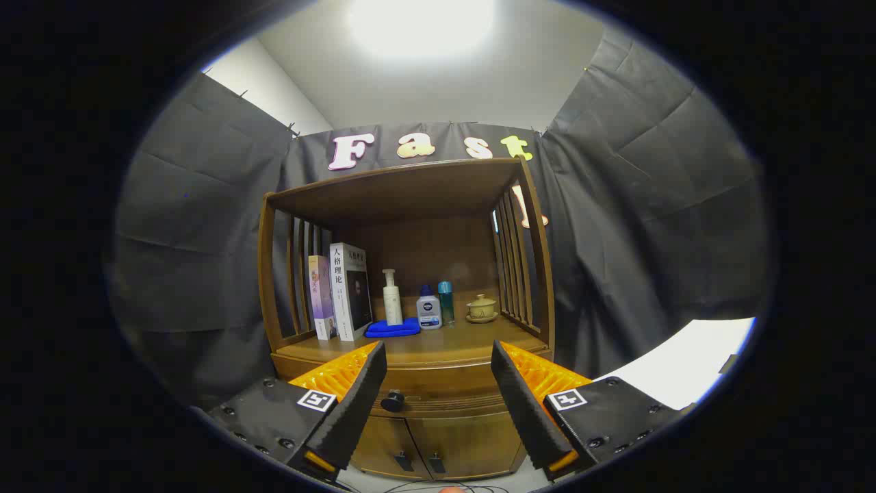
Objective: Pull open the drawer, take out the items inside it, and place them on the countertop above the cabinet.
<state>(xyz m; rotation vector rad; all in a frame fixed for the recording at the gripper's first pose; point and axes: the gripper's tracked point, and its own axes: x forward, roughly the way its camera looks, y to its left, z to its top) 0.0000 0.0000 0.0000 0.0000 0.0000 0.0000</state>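
- In front of the cabinet (pixel 438 411), near its lower half, I have the tool (pixel 438 383) with its two fingers spread wide and nothing between them but air.
- Between the fingers, closer to the left one and a little beyond its tip, sits the round dark knob (pixel 393 401) of the drawer (pixel 438 387). The drawer front looks flush with the cabinet, so I judge it shut and the first step, pulling it open, not yet done.
- Below the drawer are two cabinet doors (pixel 438 448) with small dark handles; those are not my target.
- Just above the drawer is the table (pixel 438 346), the wooden surface where the drawer's items must end up. I cannot see what the drawer holds.
- Farther back on that surface, left to right: two books (pixel 339 291) standing upright, a folded blue cloth (pixel 392 329) with a white pump bottle (pixel 391 298) at its far edge, a small bottle with a blue cap (pixel 429 308), a slim teal bottle (pixel 446 301), and a lidded cup on a saucer (pixel 482 308) at the right.
- My next move, as I judge it: shift left to centre the knob between the fingers, ease forward, close on it, then pull straight back. The near strip of the surface looks free for placing.
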